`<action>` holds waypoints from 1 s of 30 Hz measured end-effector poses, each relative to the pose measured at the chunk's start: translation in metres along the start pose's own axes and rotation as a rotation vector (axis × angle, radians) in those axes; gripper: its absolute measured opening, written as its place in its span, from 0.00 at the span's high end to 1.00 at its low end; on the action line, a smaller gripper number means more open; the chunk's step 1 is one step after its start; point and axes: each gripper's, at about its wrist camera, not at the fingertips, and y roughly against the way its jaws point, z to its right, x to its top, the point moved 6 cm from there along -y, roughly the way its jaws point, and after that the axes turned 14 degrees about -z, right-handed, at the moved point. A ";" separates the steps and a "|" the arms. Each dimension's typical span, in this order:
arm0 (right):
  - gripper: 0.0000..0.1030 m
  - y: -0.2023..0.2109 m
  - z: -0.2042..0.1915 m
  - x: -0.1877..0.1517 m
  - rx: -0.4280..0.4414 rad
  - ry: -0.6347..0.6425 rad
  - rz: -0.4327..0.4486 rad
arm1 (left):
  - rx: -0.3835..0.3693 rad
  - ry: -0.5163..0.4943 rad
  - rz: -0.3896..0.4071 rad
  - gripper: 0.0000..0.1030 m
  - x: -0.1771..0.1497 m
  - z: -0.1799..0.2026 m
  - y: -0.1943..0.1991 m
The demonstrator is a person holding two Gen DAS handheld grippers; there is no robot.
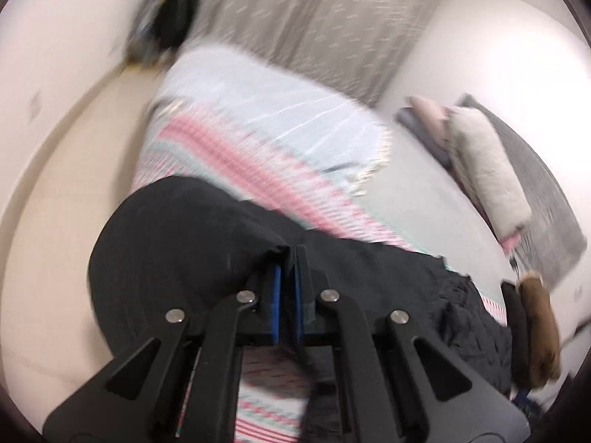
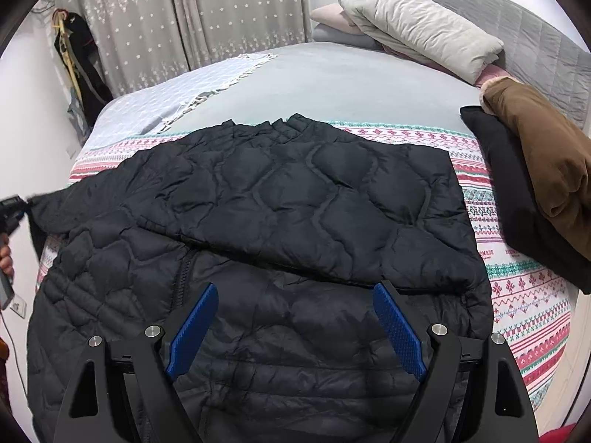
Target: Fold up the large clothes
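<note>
A black quilted jacket (image 2: 280, 199) lies spread on the bed, one part folded over the body. My left gripper (image 1: 288, 254) is shut on a corner of the jacket (image 1: 177, 243) and holds it lifted off the bed's left side; it also shows at the left edge of the right wrist view (image 2: 14, 206). My right gripper (image 2: 295, 291) is open and empty, hovering over the jacket's near part with its blue pads (image 2: 194, 328) wide apart.
The bed (image 2: 351, 85) carries a patterned pink and teal blanket (image 2: 517, 284). A folded brown garment (image 2: 543, 155) on a black one (image 2: 517, 199) lies at the right. Pillows (image 2: 417, 29) are at the head. Curtains (image 2: 192, 18) and hanging clothes (image 2: 77, 59) stand behind.
</note>
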 end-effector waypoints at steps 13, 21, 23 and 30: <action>0.16 0.003 0.000 0.000 0.004 0.000 0.003 | -0.201 -0.518 -0.111 0.93 -0.054 0.212 -0.016; 0.16 -0.001 0.006 -0.001 0.013 -0.019 -0.009 | -0.161 -0.749 -0.455 0.56 -0.164 0.254 -0.105; 0.16 -0.003 0.008 -0.001 0.023 -0.026 -0.018 | -0.126 -0.789 -0.514 0.46 -0.187 0.245 -0.121; 0.16 -0.012 0.008 -0.003 0.025 -0.028 -0.044 | -0.180 -0.862 -0.465 0.26 -0.190 0.223 -0.067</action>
